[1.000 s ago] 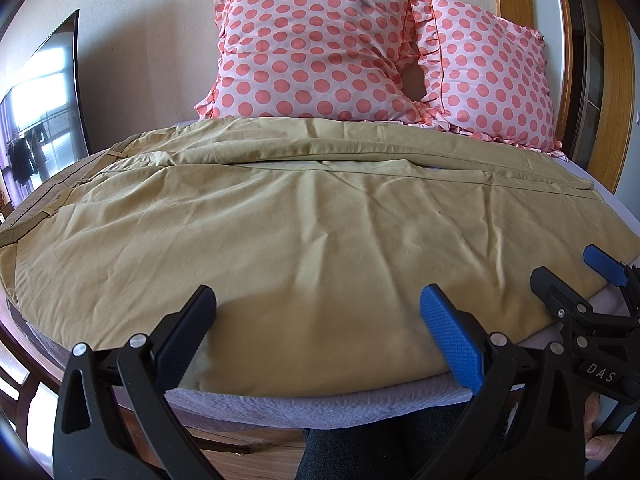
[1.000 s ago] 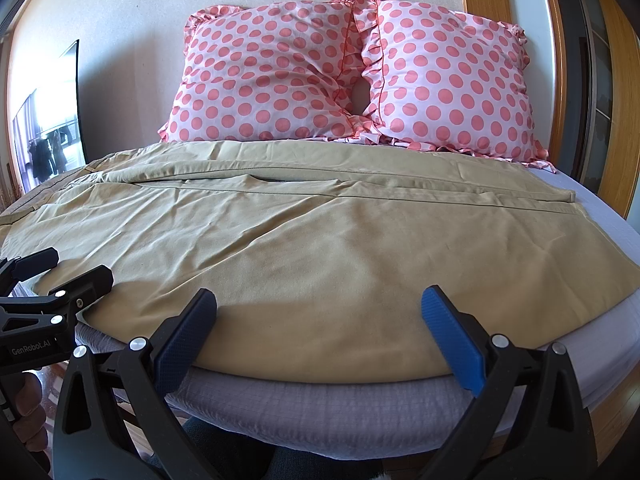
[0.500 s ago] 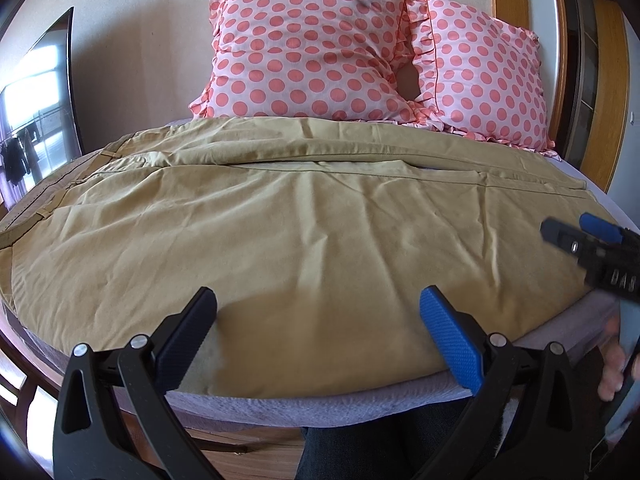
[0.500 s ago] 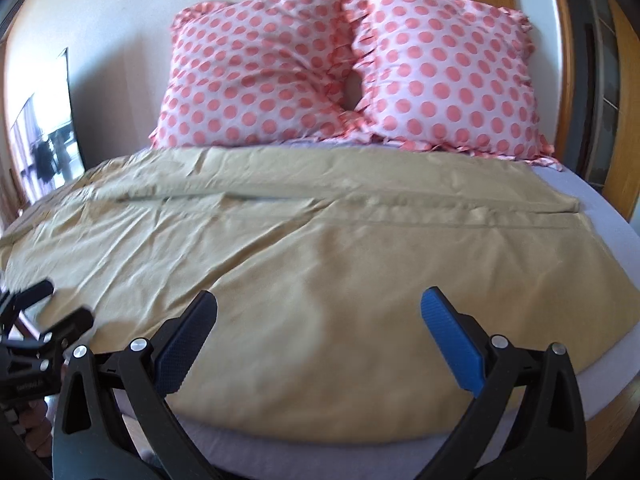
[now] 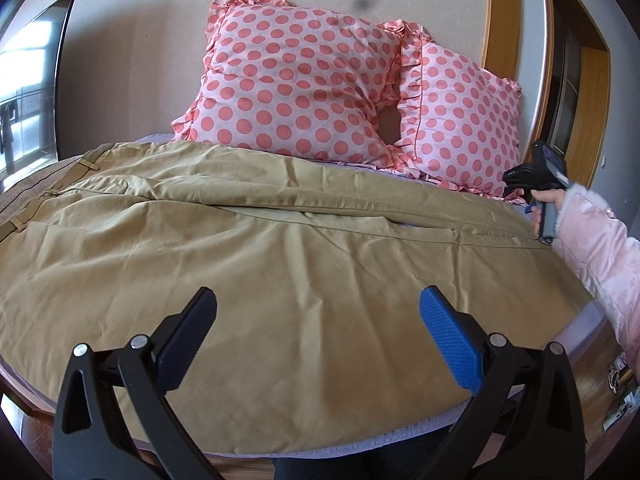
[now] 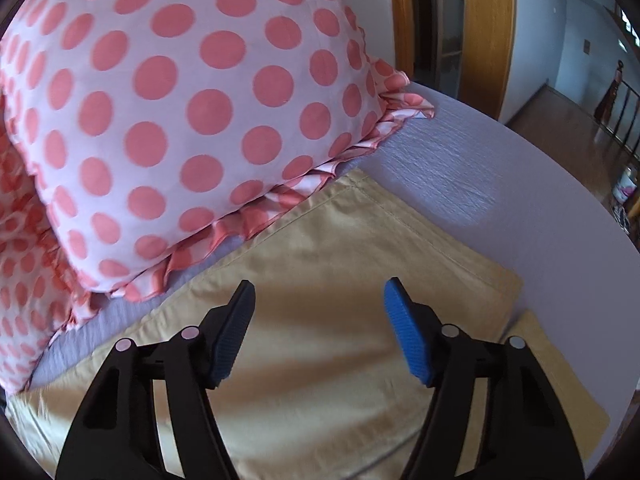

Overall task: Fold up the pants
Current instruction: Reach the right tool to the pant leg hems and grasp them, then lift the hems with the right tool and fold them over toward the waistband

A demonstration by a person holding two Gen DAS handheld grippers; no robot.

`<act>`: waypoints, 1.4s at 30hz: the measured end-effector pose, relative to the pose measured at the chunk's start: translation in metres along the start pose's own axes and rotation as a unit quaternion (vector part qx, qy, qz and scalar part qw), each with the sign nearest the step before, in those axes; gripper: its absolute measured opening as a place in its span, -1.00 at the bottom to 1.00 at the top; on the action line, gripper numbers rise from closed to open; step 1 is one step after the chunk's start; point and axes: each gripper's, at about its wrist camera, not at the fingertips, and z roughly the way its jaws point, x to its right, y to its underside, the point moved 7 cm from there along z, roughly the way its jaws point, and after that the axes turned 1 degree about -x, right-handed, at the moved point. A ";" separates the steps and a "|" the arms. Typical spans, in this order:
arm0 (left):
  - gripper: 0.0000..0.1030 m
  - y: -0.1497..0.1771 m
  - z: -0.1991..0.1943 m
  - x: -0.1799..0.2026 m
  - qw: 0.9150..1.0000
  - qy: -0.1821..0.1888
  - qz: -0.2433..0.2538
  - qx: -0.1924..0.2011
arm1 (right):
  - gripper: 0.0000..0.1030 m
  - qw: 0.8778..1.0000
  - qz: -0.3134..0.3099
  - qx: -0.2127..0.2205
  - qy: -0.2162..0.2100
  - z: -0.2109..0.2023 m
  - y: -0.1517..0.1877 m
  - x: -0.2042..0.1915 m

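Tan pants [image 5: 280, 248] lie spread flat across the bed, waistband at the far left, leg hems at the right. My left gripper [image 5: 318, 328] is open and empty above the near leg. My right gripper [image 6: 320, 320] is open and empty just above the far leg's hem end [image 6: 400, 248], next to the pillow. In the left wrist view the right gripper's body [image 5: 540, 176] shows at the far right, held by a hand in a pink sleeve.
Two pink polka-dot pillows [image 5: 304, 80] [image 6: 180, 112] lean on the wall behind the pants. The lilac bed sheet [image 6: 500, 200] shows beyond the hems. A wooden door frame [image 6: 484, 32] stands at the right, a TV screen [image 5: 32, 80] at the left.
My right gripper has moved from the near edge to the far right of the bed, over the far leg's hem by the pillow. My left gripper has risen a little.
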 end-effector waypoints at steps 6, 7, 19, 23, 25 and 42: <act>0.97 -0.002 0.007 -0.006 0.999 0.035 -0.007 -0.001 | 0.33 0.998 0.045 -0.020 0.045 0.050 -0.030 -0.011; 0.97 -0.001 0.009 -0.006 0.999 0.035 -0.005 -0.001 | 0.33 0.997 0.045 -0.025 0.055 0.057 -0.031 -0.012; 0.97 0.008 0.019 -0.001 0.998 0.065 -0.004 -0.018 | -0.89 0.997 0.075 0.025 -0.007 0.052 -0.027 0.016; 0.97 0.009 0.009 -0.010 0.998 0.062 -0.021 -0.008 | -0.92 0.985 0.113 0.058 -0.117 0.012 -0.012 0.047; 0.97 0.009 0.003 -0.013 0.998 0.060 -0.024 0.000 | -0.93 0.975 0.115 0.080 -0.172 -0.021 0.006 0.058; 0.97 0.011 -0.011 -0.042 0.993 0.015 -0.113 -0.008 | -0.12 0.952 0.163 -0.039 -0.257 -0.088 0.157 0.124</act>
